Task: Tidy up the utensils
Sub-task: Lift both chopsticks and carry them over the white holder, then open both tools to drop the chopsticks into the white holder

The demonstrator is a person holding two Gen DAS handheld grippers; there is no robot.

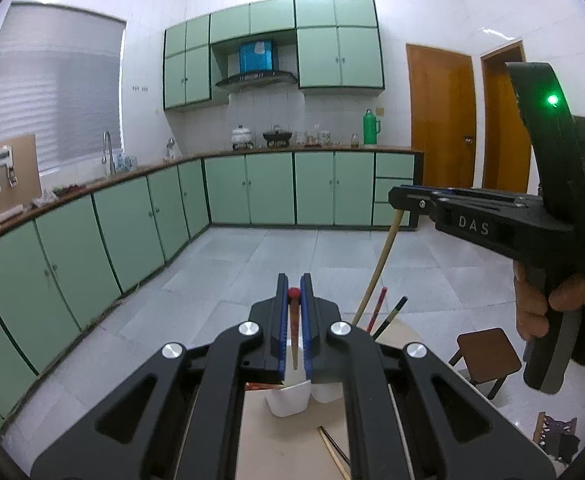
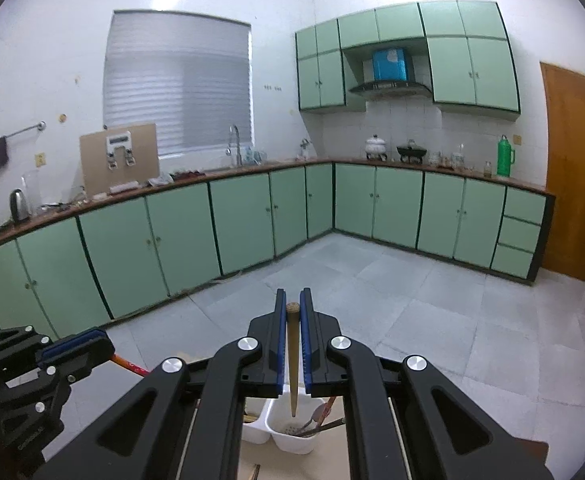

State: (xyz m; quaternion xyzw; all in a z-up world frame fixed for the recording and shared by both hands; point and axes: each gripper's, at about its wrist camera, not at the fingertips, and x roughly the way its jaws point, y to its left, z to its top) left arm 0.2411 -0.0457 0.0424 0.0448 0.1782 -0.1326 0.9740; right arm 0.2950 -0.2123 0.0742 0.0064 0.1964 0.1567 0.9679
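both hand-held grippers lifted, each grasping 1 chopstick

the left hand-held gripper [image 1: 294,286] is clenched on a red-tipped chopstick [image 1: 294,330]. the right hand-held gripper [image 2: 293,300] is clenched on a plain wooden chopstick [image 2: 292,360], which hangs down over the white caddy [image 2: 288,432]. the caddy sits on the pale surface [image 1: 292,432], below both grippers, with more utensils [image 2: 320,420] standing in its right compartment. a hand [image 1: 548,304] grips the right tool's handle.

Mint-green cabinet doors [image 2: 180,232] run under a brown countertop [image 2: 252,168]. A tall green plastic thermos [image 1: 370,127] stands near an orange wooden door [image 1: 440,120]; a small brown square stool [image 1: 488,356] sits on grey floor tiles [image 2: 432,308].
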